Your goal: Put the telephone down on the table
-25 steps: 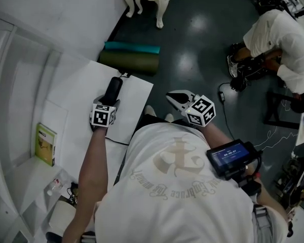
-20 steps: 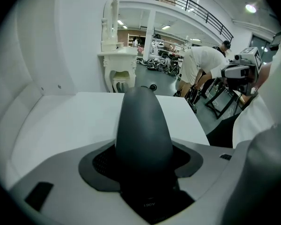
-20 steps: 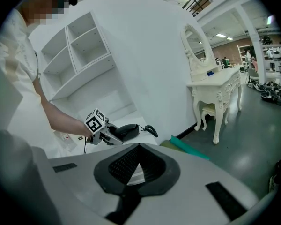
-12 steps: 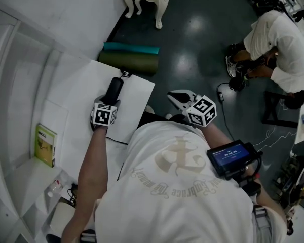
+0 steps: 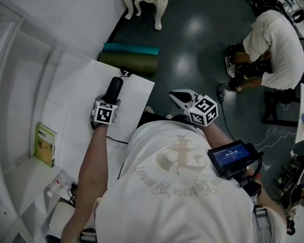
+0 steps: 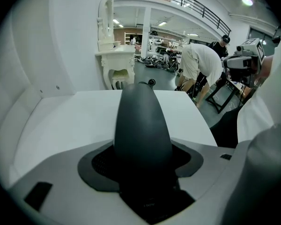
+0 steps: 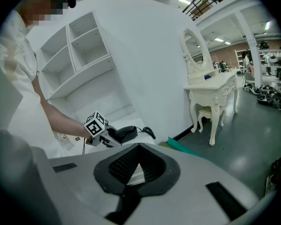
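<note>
Head view, telephone (image 5: pixel 113 90), table (image 5: pixel 73 85), book (image 5: pixel 45 144), rolled mats (image 5: pixel 129 57)

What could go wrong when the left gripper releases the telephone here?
The telephone, clamped in the left gripper, is close to the far edge of the table, so if released with a push it may slide off to the floor. Its cord sits right at that edge and might drag or catch it.

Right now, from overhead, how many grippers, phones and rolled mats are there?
Grippers: 2 (left gripper, right gripper)
Phones: 1 (phone, held in the left gripper)
Rolled mats: 2 (teal mat, olive mat)
Total: 5
</note>
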Action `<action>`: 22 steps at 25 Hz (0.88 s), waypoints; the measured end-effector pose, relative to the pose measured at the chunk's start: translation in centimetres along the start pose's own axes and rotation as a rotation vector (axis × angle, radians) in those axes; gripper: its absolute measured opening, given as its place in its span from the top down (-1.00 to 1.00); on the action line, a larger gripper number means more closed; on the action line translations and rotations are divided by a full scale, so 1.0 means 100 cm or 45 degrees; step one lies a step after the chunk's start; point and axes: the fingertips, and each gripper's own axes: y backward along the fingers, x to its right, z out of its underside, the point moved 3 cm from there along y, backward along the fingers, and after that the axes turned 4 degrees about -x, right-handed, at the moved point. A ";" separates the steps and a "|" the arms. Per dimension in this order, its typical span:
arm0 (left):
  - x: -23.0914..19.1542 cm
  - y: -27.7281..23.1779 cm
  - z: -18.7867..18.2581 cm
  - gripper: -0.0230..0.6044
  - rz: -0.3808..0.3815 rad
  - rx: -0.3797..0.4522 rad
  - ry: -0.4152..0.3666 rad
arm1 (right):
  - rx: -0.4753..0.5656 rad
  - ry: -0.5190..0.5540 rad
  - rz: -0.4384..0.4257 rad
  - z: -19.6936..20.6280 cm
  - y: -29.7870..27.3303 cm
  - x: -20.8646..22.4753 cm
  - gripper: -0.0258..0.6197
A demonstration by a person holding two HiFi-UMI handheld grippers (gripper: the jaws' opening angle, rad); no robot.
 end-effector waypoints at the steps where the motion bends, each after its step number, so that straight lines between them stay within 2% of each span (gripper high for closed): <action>1: -0.001 -0.002 -0.001 0.00 -0.001 -0.004 0.000 | 0.002 -0.001 0.001 0.000 -0.001 0.001 0.87; 8: 0.000 0.005 -0.001 -0.07 -0.032 0.009 0.012 | 0.024 0.009 -0.003 0.000 0.005 -0.001 0.87; 12: -0.007 0.011 -0.005 -0.09 -0.041 0.058 0.038 | 0.030 0.021 -0.031 -0.001 -0.003 0.001 0.87; 22: 0.013 0.057 -0.012 -0.09 -0.127 0.188 0.089 | 0.048 0.084 -0.123 -0.006 0.006 -0.011 0.87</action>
